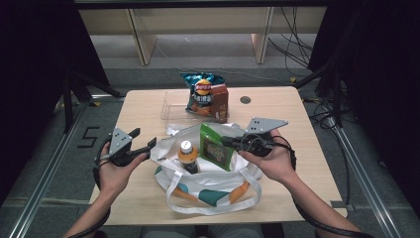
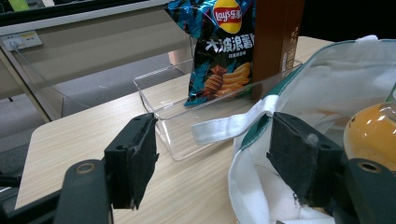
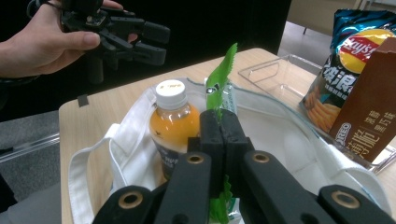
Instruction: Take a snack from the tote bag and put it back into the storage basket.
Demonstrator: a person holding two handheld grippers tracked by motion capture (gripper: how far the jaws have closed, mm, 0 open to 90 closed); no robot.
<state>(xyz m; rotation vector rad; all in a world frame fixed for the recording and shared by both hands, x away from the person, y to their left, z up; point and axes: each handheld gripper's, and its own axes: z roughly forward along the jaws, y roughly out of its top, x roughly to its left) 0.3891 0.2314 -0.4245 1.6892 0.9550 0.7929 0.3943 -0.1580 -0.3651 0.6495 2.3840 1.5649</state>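
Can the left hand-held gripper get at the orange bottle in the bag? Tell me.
Probably yes. The left hand-held gripper is open beside the bag's mouth, and the orange bottle stands upright with its cap exposed; the green packet sits just beyond it.

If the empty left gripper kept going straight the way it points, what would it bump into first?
Probably the white bag's rim and strap, which lie between the open jaws of the left gripper; the clear tray sits just beyond. Depth is hard to judge.

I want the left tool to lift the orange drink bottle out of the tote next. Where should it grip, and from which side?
Probably best at the neck, just under the white cap, coming straight down from above. The orange drink bottle stands upright in the tote bag with its cap topmost, and fabric hides its lower body. The green packet, clamped in the right tool, stands close on its right, so keep the left tool to the bottle's left.
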